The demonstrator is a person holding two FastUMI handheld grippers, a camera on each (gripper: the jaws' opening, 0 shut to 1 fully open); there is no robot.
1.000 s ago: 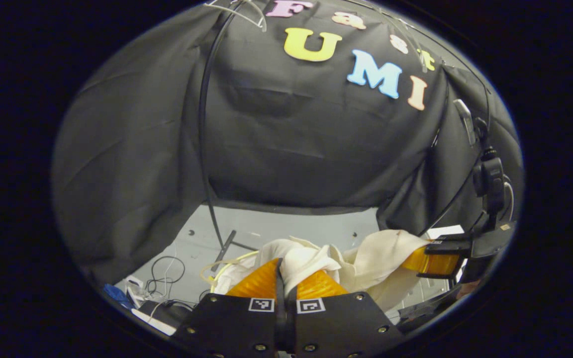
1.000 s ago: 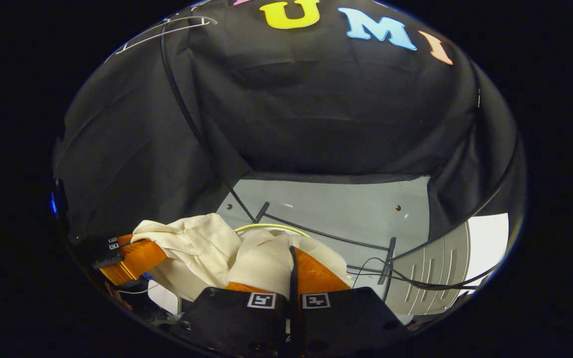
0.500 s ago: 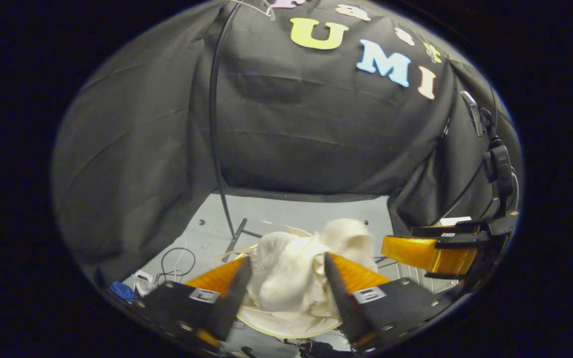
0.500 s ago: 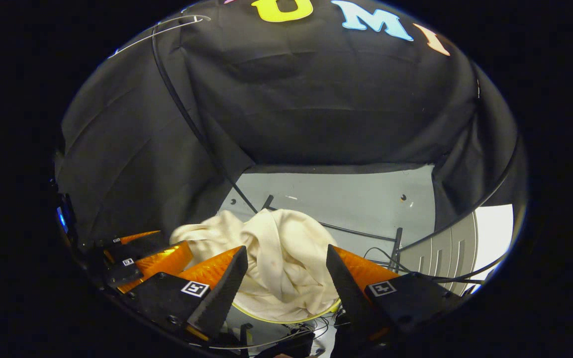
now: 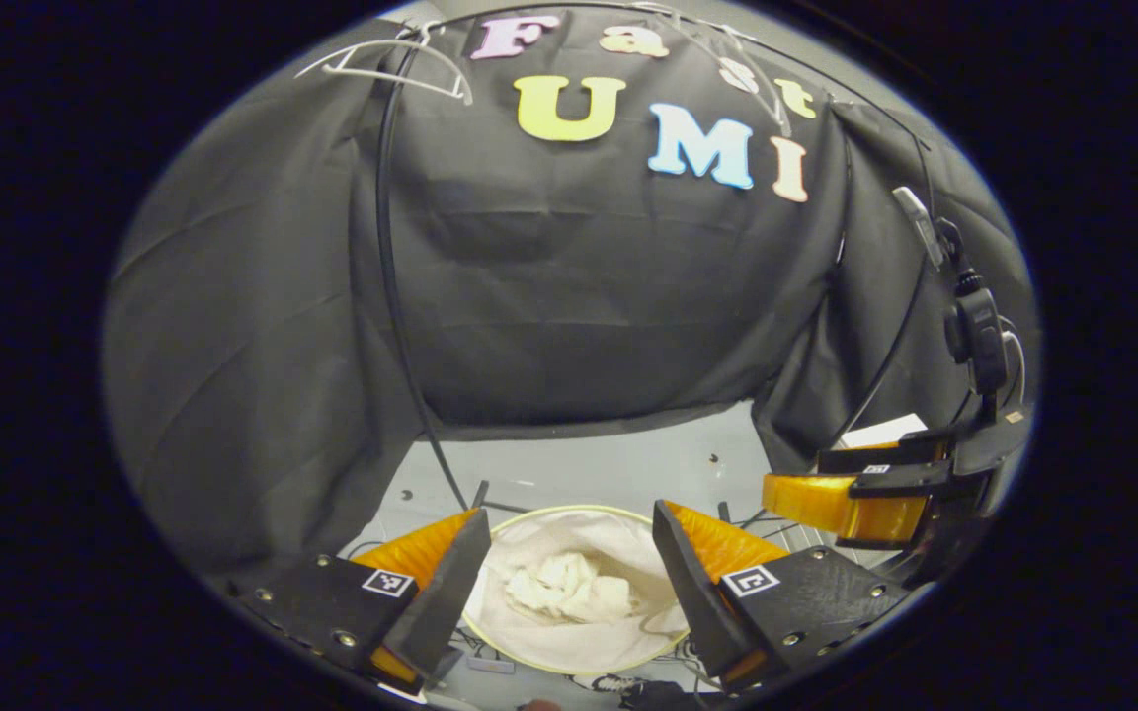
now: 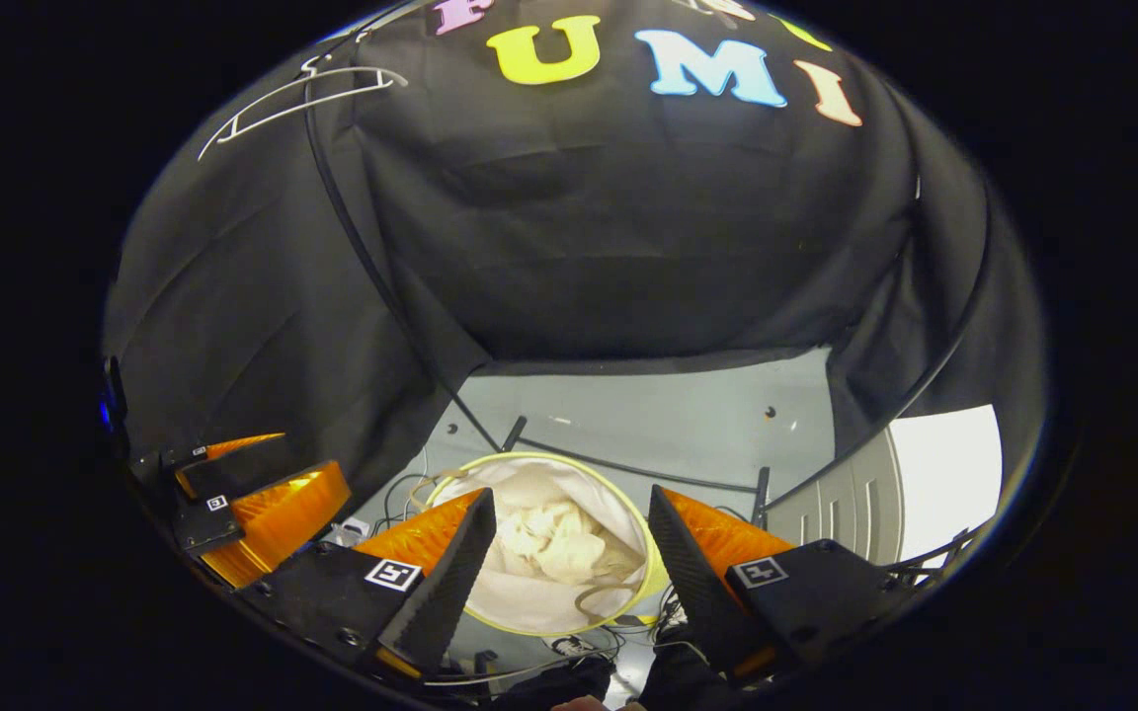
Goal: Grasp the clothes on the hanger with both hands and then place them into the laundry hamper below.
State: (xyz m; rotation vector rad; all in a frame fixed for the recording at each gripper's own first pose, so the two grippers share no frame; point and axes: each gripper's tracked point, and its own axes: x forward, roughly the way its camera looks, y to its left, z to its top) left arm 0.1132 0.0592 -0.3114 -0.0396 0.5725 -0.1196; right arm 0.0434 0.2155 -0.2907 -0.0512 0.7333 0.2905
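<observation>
- Cream-white crumpled cloth, the clothes, lies bunched in the bottom of the round white fabric laundry hamper with a yellow-green rim, which stands on the pale grey floor of the booth.
- In the left gripper view the left tongs hang above the hamper, pointing down and forward, with their two fingers spread wide apart and nothing between them; the hamper's mouth shows in the gap between the fingers.
- In the right gripper view the right tongs take a like pose above the same hamper, fingers spread wide and touching nothing; the clothes show as a loose, wrinkled heap below the gap.
- The right tongs also show at the right edge of the left gripper view, lying roughly level, near the hamper and apart from it; from there I cannot tell how far they are spread.
- The left tongs likewise show at the lower left of the right gripper view, beside the right tongs, well clear of the cloth.
- High on the left in both views, a thin white plastic hanger hangs bare on the curved black rod of the rack, in front of the black cloth wall.
- The hanger sits well above and apart from the hamper.
- Loose thin cables lie on the floor beside the hamper's left side.
</observation>
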